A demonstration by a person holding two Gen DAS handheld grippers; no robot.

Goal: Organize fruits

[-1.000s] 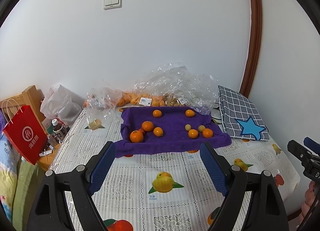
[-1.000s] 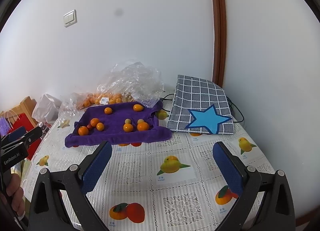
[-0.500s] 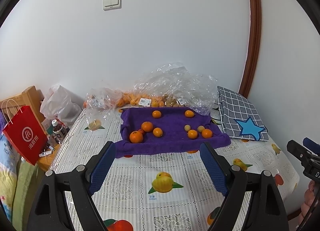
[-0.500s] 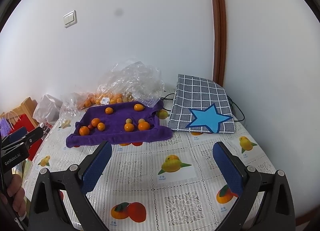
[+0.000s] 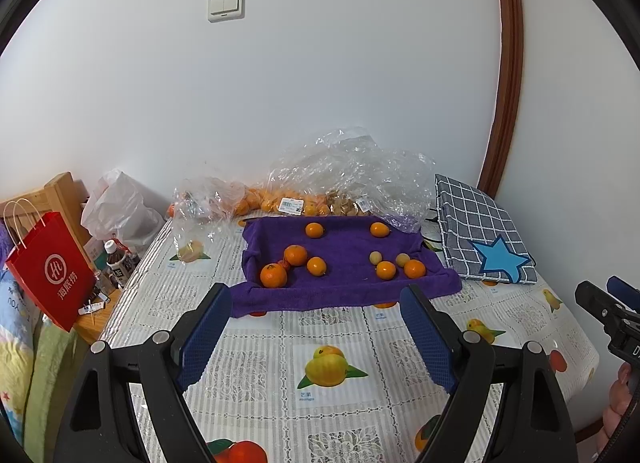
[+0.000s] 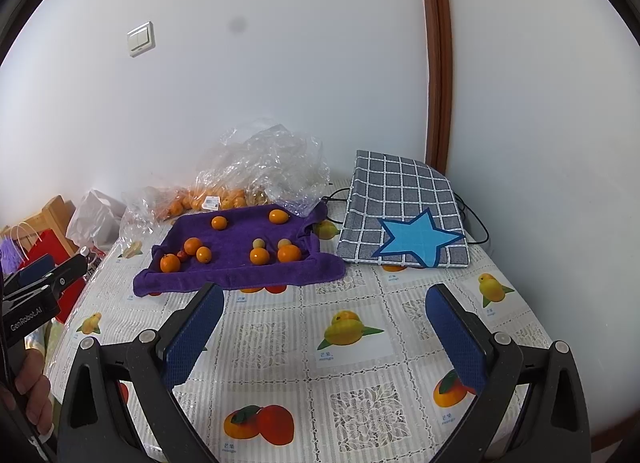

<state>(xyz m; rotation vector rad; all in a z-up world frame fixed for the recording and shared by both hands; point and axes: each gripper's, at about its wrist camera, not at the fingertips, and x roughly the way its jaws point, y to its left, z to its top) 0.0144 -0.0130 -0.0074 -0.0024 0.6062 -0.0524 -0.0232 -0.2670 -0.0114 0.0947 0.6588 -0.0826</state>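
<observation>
Holding unchanged from 1 second back: left gripper (image 5: 316,327) and right gripper (image 6: 324,327) jaws spread, empty | oranges (image 5: 295,255) on purple towel (image 5: 344,287) | fruit-print bench (image 5: 256,375), white wall (image 5: 320,83)

Plain white wall (image 5: 320,83) with 1 light switch (image 5: 226,5) (2 rockers), brown door frame (image 5: 508,63).

Both wrist cams face towel (image 5: 344,263), roughly mid-range.

left tongs (image 5: 316,327): black arms, silver screws | blue textured pads (image 5: 204,333)
</observation>
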